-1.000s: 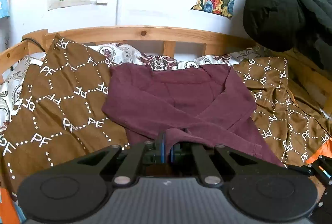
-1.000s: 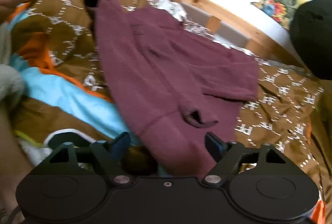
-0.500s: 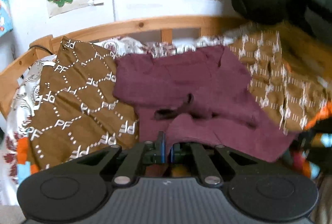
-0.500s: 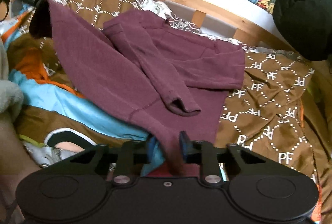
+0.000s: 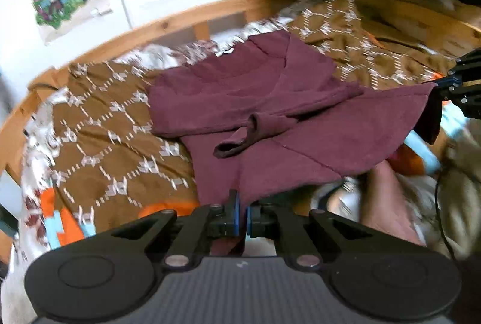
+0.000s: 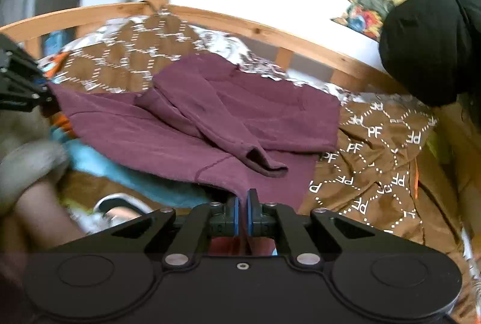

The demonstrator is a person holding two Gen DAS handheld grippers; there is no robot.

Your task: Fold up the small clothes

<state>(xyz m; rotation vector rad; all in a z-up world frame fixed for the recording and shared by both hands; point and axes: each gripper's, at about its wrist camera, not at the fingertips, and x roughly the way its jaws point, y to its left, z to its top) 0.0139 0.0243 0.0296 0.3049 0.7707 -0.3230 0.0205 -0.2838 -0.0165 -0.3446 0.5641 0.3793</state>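
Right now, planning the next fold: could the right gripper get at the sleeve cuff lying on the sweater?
Probably not yet. The right gripper is shut on the maroon sweater hem; the cuff lies uncovered just ahead, but it must release first.

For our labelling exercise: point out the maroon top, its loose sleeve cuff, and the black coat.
maroon top [image 6: 270, 110], right wrist view, chest panel.
sleeve cuff [image 6: 264, 163], right wrist view, open end.
black coat [image 6: 427, 32], right wrist view, bulging front.

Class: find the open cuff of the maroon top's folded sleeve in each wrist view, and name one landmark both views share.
Left wrist view: the cuff lies just below centre, opening toward lower left.
Right wrist view: the cuff lies right of centre, opening toward lower right.
Shared landmark: the wooden bed rail behind the maroon top.
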